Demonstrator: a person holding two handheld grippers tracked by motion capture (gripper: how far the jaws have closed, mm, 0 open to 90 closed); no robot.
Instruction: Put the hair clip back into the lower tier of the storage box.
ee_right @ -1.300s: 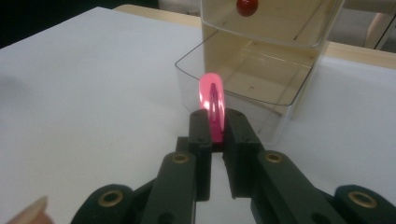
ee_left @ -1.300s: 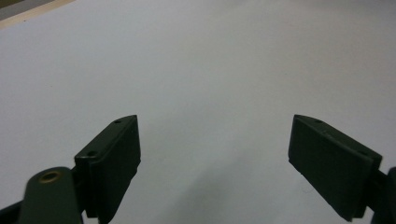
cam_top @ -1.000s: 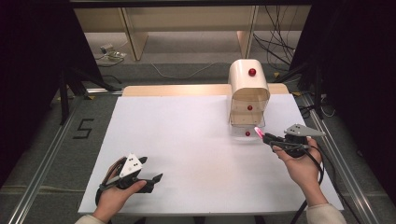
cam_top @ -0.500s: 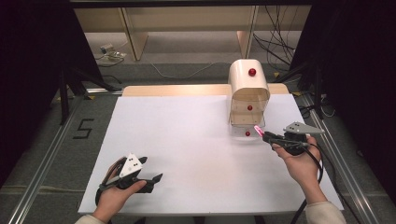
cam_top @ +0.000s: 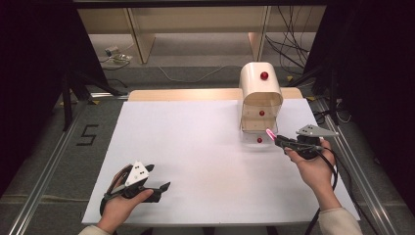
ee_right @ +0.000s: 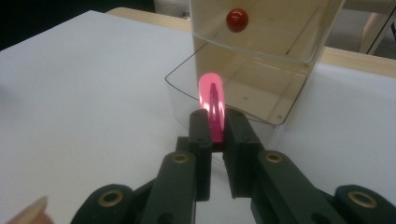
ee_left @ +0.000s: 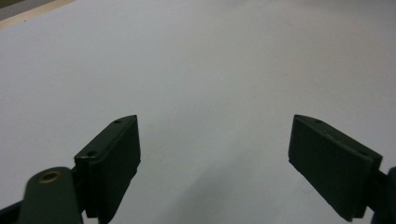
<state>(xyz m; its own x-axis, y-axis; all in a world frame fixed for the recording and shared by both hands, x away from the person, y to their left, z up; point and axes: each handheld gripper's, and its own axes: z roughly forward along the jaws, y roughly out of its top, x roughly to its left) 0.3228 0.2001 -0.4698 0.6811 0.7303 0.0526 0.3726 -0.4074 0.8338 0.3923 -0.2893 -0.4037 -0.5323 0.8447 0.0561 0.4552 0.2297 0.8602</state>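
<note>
A cream cabinet (cam_top: 260,80) with clear drawers and red knobs stands at the far right of the white mat (cam_top: 195,147). Its bottom drawer (cam_top: 258,137) is pulled out toward me. My right gripper (cam_top: 274,139) is shut on a flat pink clip-like piece (cam_top: 269,132), held just in front of that drawer. In the right gripper view the pink piece (ee_right: 212,98) sticks up from between the jaws of my right gripper (ee_right: 217,127), before the clear drawer front (ee_right: 252,32). My left gripper (cam_top: 157,177) rests open near the front left; in the left gripper view nothing lies between the jaws of this left gripper (ee_left: 215,163).
A wooden strip (cam_top: 186,94) borders the mat's far edge. Metal rails (cam_top: 44,186) run along both sides of the table. Cables and shelf legs lie on the floor beyond the table. Wide bare mat (ee_left: 210,60) spreads ahead of the left gripper.
</note>
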